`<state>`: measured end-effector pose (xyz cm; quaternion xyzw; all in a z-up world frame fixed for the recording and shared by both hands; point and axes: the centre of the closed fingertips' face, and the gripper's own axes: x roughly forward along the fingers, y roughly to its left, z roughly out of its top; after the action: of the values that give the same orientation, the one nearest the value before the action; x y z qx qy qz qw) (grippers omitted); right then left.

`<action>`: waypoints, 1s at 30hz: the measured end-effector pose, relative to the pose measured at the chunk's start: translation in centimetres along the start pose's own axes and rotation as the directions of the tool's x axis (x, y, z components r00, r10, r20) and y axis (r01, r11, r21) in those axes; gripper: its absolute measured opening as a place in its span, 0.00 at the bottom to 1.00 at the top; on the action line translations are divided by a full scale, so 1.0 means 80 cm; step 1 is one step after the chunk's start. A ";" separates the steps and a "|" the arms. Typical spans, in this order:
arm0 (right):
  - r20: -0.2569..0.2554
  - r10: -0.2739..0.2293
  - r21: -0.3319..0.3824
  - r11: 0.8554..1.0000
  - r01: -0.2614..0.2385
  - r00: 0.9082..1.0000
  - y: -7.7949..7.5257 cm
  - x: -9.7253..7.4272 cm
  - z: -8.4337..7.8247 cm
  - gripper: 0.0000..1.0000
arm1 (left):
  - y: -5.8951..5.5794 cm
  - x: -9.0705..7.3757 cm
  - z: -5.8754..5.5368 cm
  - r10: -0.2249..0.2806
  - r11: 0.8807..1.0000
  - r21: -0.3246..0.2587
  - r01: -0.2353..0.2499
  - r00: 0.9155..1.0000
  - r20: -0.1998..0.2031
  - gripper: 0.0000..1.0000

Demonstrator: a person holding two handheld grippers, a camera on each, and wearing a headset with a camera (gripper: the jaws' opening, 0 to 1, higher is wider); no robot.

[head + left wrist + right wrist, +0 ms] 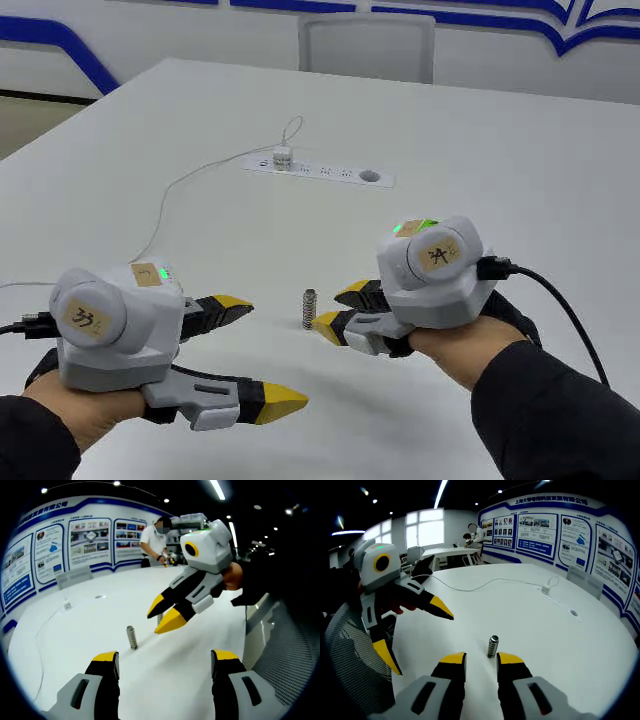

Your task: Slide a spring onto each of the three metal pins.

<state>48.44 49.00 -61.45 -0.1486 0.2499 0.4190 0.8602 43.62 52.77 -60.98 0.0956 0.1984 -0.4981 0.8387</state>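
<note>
Two hand-held grippers hover low over the white table (pixel 480 150), each white-bodied with black jaws ending in yellow tips. The left gripper (pixel 262 352) has its jaws spread wide, with nothing between them. The right gripper (pixel 335 308) has its jaws parted by a narrower gap, also empty, and its tips point toward the left gripper.

One short grey coiled metal spring (pixel 309 308) stands upright on the table just ahead of the right gripper's tips, touching neither jaw. I cannot tell whether a pin sits inside it. In the right gripper view the spring (pixel 493 646) rises just beyond the gap between the right gripper's (pixel 481 659) own tips, and the left gripper (pixel 420 642) comes in from the left, off to that side of the spring. In the left gripper view the spring (pixel 131 637) stands ahead of the left gripper (pixel 165 657), toward its left jaw, while the right gripper (pixel 156 621) reaches in from the right beyond it.

Well beyond both grippers lies a flat white power strip (pixel 320 170) with a thin white cable (pixel 180 185) trailing away toward the left gripper's side.
</note>
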 end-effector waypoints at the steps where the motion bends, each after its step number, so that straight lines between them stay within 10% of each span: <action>1: 0.001 -0.001 0.001 1.000 0.001 1.000 0.000 -0.001 -0.001 0.25 | 0.000 0.000 0.000 0.000 1.000 0.000 0.000 1.000 -0.001 0.76; 30: 0.006 -0.005 0.004 1.000 0.005 1.000 0.012 -0.048 -0.025 0.28 | -0.005 0.000 0.001 -0.013 1.000 0.008 0.013 1.000 -0.004 0.78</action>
<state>45.06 46.14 -61.02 -0.1464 0.2478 0.4169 0.8622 43.26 52.51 -60.94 0.0984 0.1986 -0.5043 0.8346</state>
